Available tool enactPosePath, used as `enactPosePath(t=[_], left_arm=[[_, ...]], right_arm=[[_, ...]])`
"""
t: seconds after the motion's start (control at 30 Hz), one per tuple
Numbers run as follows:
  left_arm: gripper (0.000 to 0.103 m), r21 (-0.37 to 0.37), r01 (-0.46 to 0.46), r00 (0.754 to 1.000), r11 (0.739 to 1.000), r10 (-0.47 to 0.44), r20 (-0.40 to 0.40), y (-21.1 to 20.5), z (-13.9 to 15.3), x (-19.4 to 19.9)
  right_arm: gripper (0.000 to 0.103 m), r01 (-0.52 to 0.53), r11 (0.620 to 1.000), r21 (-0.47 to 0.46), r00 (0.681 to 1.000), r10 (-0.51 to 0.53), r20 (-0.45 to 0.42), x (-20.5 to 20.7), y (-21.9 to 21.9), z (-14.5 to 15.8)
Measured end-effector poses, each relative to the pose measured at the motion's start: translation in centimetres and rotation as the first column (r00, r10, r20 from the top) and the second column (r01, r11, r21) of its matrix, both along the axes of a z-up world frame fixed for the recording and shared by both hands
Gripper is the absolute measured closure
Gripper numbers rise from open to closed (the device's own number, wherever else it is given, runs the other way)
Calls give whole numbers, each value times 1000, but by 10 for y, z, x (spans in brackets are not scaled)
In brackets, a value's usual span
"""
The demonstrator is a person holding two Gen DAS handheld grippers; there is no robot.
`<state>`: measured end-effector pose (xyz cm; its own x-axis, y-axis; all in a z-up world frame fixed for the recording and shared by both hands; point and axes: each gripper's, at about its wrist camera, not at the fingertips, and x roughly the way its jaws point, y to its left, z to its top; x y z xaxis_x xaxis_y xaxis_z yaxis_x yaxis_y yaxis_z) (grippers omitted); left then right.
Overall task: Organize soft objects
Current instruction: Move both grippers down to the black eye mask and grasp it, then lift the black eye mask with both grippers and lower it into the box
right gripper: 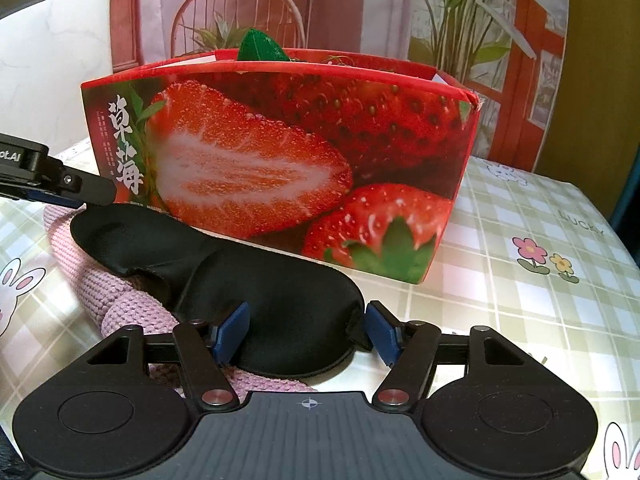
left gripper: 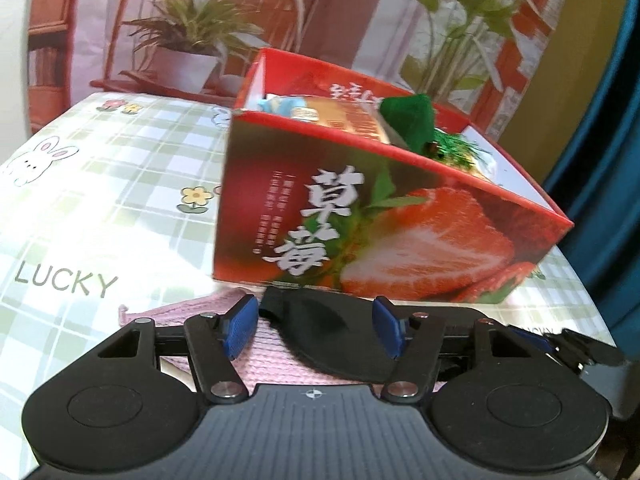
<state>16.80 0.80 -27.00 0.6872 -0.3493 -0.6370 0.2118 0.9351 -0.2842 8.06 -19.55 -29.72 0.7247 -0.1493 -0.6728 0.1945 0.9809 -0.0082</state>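
A black sleep mask (right gripper: 256, 288) lies on a pink knitted cloth (right gripper: 120, 300) in front of a red strawberry box (right gripper: 304, 152). My right gripper (right gripper: 306, 330) is open, its blue pads on either side of the mask's near end. My left gripper (left gripper: 314, 326) is open around the mask's other end (left gripper: 332, 332), over the pink cloth (left gripper: 272, 356). The box (left gripper: 360, 220) holds a green soft item (left gripper: 408, 120), a blue item (left gripper: 280, 106) and an orange pack. The left gripper's finger shows at the left of the right wrist view (right gripper: 68, 188).
The table has a green checked cloth with rabbits and flowers (left gripper: 80, 200). A backdrop with a printed chair and plants (right gripper: 320, 8) stands behind the box. The right gripper's tip shows at the right of the left wrist view (left gripper: 576, 344).
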Motion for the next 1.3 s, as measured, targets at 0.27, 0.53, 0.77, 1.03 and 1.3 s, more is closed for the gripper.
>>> enactPosePath(t=[0.27,0.53,0.77,1.03,1.3], left_arm=[[40,2,3,999,1000,-3,-40,-5,-14,17],[67,64,60,998,996,-59,-24,-14,-9,14],[80,1,88,995,996,-88,53,-11,16,-16],[81,-13,69,998,998,-68,12,-5,1,-24],[81,-10,72,997,997,-72,4,-3,-5,-26]], right_arm=[[40,2,1000,-6,1000,-2,5,0,-1,-1],[40,2,1000,-1,1000,-1,6,0,-2,-2],[39,4,1000,9,1000,-4,7,1,-3,-2],[38,13,999,35,1000,-13,11,0,-6,-1],[32,63,991,119,998,-66,20,-4,-21,0]])
